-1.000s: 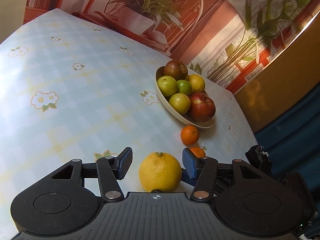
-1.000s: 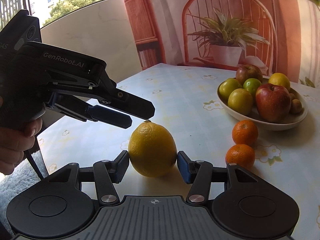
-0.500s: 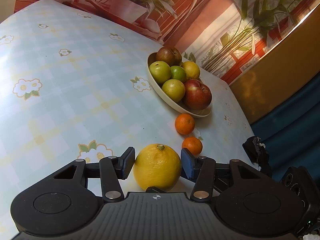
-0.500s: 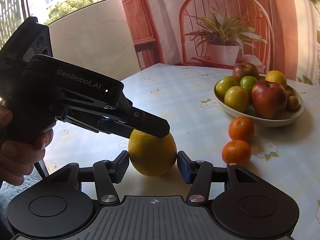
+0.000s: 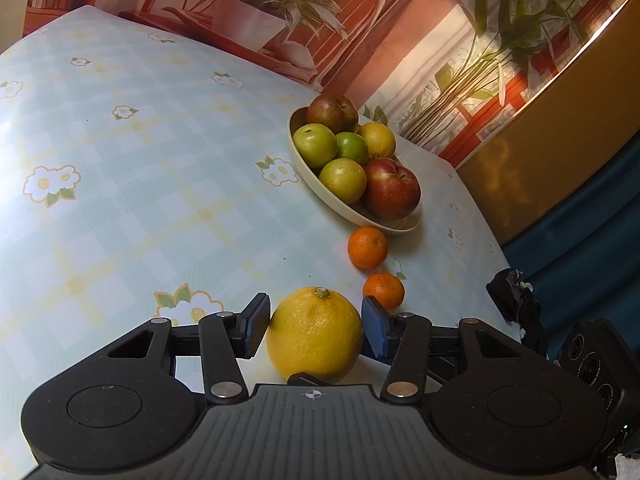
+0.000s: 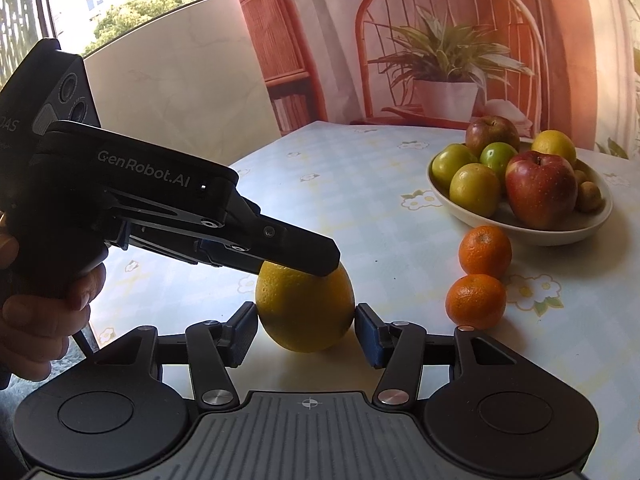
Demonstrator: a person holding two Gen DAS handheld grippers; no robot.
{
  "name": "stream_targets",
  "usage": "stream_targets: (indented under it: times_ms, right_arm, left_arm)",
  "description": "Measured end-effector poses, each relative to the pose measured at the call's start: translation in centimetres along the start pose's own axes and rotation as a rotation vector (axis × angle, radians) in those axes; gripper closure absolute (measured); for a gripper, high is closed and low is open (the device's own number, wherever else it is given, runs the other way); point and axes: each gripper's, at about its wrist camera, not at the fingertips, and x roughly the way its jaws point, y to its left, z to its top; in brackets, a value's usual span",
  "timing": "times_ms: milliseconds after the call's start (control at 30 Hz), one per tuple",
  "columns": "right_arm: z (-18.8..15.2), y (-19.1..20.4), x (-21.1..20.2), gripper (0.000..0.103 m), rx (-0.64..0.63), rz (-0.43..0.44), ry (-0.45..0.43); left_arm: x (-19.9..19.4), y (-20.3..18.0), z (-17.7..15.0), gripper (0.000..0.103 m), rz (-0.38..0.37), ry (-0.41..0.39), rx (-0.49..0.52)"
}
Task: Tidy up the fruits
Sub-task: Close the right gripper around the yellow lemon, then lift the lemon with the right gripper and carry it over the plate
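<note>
Between both claws sits the lemon [image 5: 315,334], each closed on it, its underside hidden.

Black left gripper [image 6: 298,258], white "GenRobot.AI" lettering; blue-padded fingers [image 5: 374,330], silver screws.

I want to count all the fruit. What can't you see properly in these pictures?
- Right wrist view: the red apple partly hides small brown fruits in the bowl; kind unclear.
- Left wrist view: the same apple hides them fully.
- Left wrist view: the top edge cuts off the potted plant.
- Right wrist view: the left edge cuts off the hand.
</note>
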Motion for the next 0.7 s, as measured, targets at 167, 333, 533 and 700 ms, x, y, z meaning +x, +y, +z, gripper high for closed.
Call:
stream_targets:
  times_ms: [167, 333, 533, 700]
  right_arm:
    - [0.3, -0.1, -0.4, 0.054, 0.007, -0.004, -0.016]
    - [1.7, -0.5, -1.6, 0.054, 0.002, -0.024, -0.069]
    - [4.3, -2.3, -3.1, 0.054, -0.003, -0.049, -0.121]
    - [6.9, -4.7, -4.3, 0.054, -0.011, -0.088, -0.161]
  left_arm:
    - [-0.1, -0.3, 0.6, 0.050, -0.009, -0.002, 0.001]
    - [-0.6, -1.9, 2.3, 0.050, -0.025, -0.028, 0.048]
    - [-0.3, -4.9, 5.2, 0.050, -0.035, -0.061, 0.122]
    - [1.0, -7.3, 8.0, 0.050, -0.060, -0.076, 0.181]
